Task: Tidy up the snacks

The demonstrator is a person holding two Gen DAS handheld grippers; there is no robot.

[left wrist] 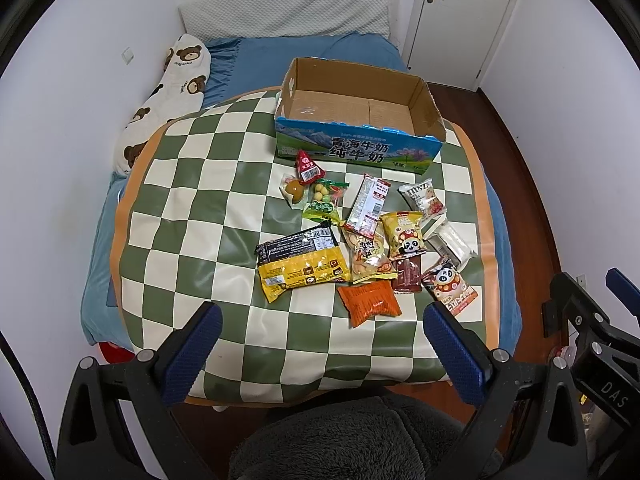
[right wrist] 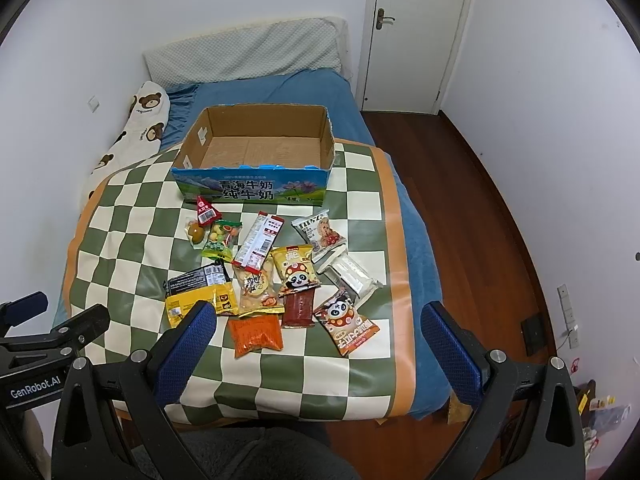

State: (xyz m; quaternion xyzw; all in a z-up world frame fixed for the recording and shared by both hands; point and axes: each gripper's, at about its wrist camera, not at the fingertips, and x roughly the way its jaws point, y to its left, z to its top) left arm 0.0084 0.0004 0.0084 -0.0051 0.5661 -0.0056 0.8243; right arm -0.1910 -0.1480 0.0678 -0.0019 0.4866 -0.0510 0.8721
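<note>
We record a bed (right wrist: 416, 240) with a blue sheet, set against white walls, a grey padded headboard (right wrist: 248, 54) at 12 o'clock and a bear-print pillow (right wrist: 136, 128) along its 10 o'clock edge. Over the bed lies a green-and-cream checkered mat (left wrist: 192, 216) with an orange border. A white door (right wrist: 420, 28) stands at 1 o'clock; dark wood floor (right wrist: 480, 184) runs along the 3 o'clock side.

On the mat, toward 12 o'clock, we note an open milk carton box (left wrist: 360, 148), its cardboard interior bare. Just in front of it lies the snack pile: a red triangular packet (left wrist: 307, 168) touching the box front, a green candy bag (left wrist: 326, 200), a long red-and-white bar (left wrist: 368, 204), a yellow-and-black packet (left wrist: 300, 264), a yellow panda bag (left wrist: 404, 234), an orange packet (left wrist: 370, 302) nearest us, a dark red strip packet (left wrist: 408, 276), an orange panda bag (left wrist: 450, 286) and two white wrappers (left wrist: 448, 236) at the 3 o'clock end.

We hold the left gripper (left wrist: 322, 340) and the right gripper (right wrist: 318, 338) above the mat's 6 o'clock edge, each with blue-padded jaws wide apart and nothing between them. Grey fleece (left wrist: 344, 436) sits below.
</note>
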